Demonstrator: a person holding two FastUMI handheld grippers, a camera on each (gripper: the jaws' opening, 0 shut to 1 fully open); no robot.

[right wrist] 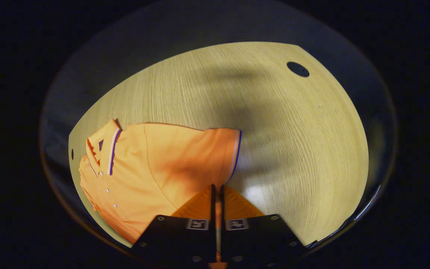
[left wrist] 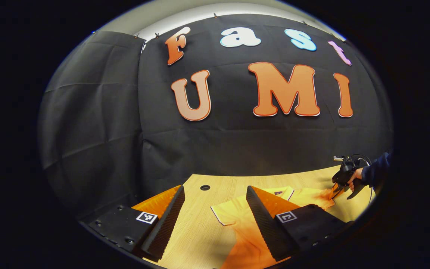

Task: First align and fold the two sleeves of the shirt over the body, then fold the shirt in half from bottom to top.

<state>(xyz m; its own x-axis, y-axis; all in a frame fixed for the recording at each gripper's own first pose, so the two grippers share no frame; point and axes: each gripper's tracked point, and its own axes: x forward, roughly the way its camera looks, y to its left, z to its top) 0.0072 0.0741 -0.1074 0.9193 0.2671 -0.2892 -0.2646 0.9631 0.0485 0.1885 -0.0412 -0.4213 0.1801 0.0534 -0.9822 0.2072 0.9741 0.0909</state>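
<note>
An orange polo shirt (left wrist: 237,220) lies flat on the wooden table (left wrist: 196,231), its collar (left wrist: 283,192) toward the far side. My left gripper (left wrist: 215,190) hovers open above the near sleeve (left wrist: 224,215), holding nothing. In the right gripper view, the shirt (right wrist: 144,168) shows its collar (right wrist: 101,149), buttons and a sleeve (right wrist: 207,153) with a white and blue hem. My right gripper (right wrist: 217,187) is shut on the lower edge of that sleeve, with orange cloth in the slit between its fingers. The left gripper view also shows the right gripper (left wrist: 335,191), held by a hand (left wrist: 357,175), at the shirt's far sleeve.
The table (right wrist: 274,130) has a round hole (right wrist: 298,69) near one corner, seen in the left gripper view as a hole (left wrist: 205,187) near the back edge. Black cloth walls close the booth behind the table. Bare wood stretches beyond the sleeve.
</note>
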